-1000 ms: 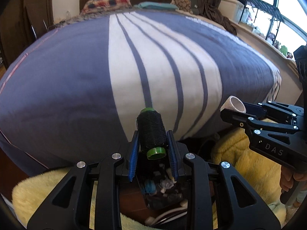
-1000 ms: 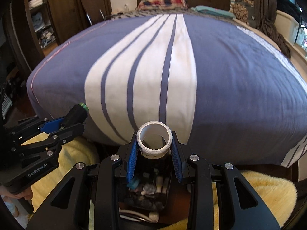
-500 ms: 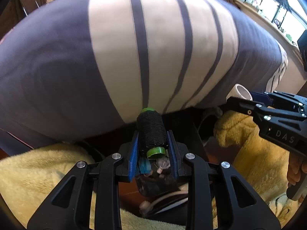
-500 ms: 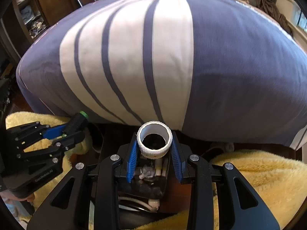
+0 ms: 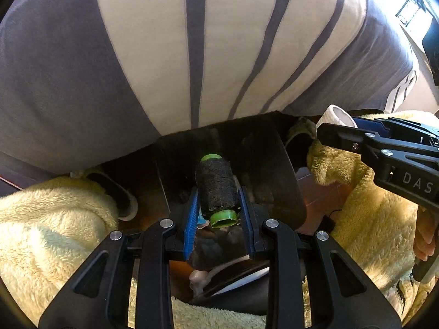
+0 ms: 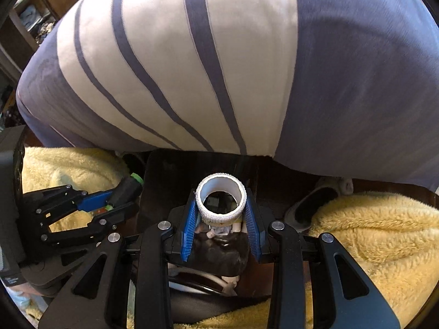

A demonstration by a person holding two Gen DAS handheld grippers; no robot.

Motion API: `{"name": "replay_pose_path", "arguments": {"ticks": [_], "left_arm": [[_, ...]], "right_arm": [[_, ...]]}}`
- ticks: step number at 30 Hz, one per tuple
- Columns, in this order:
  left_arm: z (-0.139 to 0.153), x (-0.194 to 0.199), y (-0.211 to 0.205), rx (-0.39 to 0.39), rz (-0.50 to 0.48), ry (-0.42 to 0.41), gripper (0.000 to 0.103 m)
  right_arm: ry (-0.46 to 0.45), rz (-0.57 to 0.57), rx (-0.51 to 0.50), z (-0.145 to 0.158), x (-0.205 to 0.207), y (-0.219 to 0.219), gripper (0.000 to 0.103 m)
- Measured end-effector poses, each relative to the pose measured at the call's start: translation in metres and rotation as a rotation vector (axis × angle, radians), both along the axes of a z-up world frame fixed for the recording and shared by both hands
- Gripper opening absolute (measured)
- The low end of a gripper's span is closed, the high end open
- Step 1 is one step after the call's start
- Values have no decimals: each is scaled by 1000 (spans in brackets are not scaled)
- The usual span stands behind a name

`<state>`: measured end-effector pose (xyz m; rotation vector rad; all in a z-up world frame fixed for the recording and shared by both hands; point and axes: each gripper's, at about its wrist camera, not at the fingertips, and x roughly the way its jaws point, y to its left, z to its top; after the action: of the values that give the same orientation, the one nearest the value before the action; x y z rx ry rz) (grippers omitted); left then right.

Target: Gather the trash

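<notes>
Left gripper [image 5: 219,211]: jaws clamped on a black thread spool [image 5: 216,189] with green end caps, the blue pads pressing its sides. The spool lies along the jaw line, one green cap toward the camera, the other pointing away.

Right gripper [image 6: 221,213]: jaws clamped on a white tape roll [image 6: 221,201], blue pads against its outer wall on both sides. The roll's open core faces the camera.

Directly beneath both held items stands a dark bin [image 5: 277,170] with its mouth open; pale scraps and a white cable-like piece lie inside, though detail there is dim. Both grippers point steeply down toward that opening.

In the left wrist view the right gripper enters from the right edge, the tape roll visible at its tip. In the right wrist view the left gripper [image 6: 120,200] enters from the left, the spool at its tip.

Yellow fleece fabric [image 6: 370,235] lies on either side of the bin. A slipper [image 6: 310,205] rests beside it.

Beyond the bin rises a bed [image 6: 356,68] under a blue-grey cover with a white striped band.
</notes>
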<state>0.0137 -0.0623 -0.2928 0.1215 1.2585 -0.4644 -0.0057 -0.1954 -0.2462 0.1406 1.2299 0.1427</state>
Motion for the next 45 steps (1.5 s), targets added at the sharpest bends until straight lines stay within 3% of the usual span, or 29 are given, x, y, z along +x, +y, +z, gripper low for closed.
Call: {"name": "replay_pose_path", "arguments": {"ticks": [8,10,11,13,17,19,22,23,26,32,35,45], "left_arm": [[-9,6,1,-19,-1,45,27],[-11,7,1,-19,3,51,33],[-12,7,2,-20,5,53,35],[-11,8,4,-22,12,54,43],[-5,9,9,-13,41,37,57],[4,10,14,-7,63,9,66],[23,11,27,-2,108,-55,80],[35,11,32,-5,123,-88,82],[61,9,40,-17,143,-169,95],[122,-5,48,24,176,-368,95],[157,-13,52,6,202,-458,95],[251,-41,49,-46,239,-720,95]], "right_arm": [[38,9,64,-14,7,1,35],[43,4,64,-16,8,0,36],[43,1,62,-17,8,0,38],[39,-14,62,-16,9,-4,54],[18,-41,52,-10,9,-10,60],[-9,-64,36,-2,7,-16,74],[-64,-110,16,12,5,-25,96],[-86,-126,17,19,4,-29,99],[-143,-153,7,40,0,-37,99],[-308,-190,-102,97,-18,-36,99],[-403,-213,-166,132,-28,-37,99],[-706,-256,-240,235,-67,-39,99]]}}
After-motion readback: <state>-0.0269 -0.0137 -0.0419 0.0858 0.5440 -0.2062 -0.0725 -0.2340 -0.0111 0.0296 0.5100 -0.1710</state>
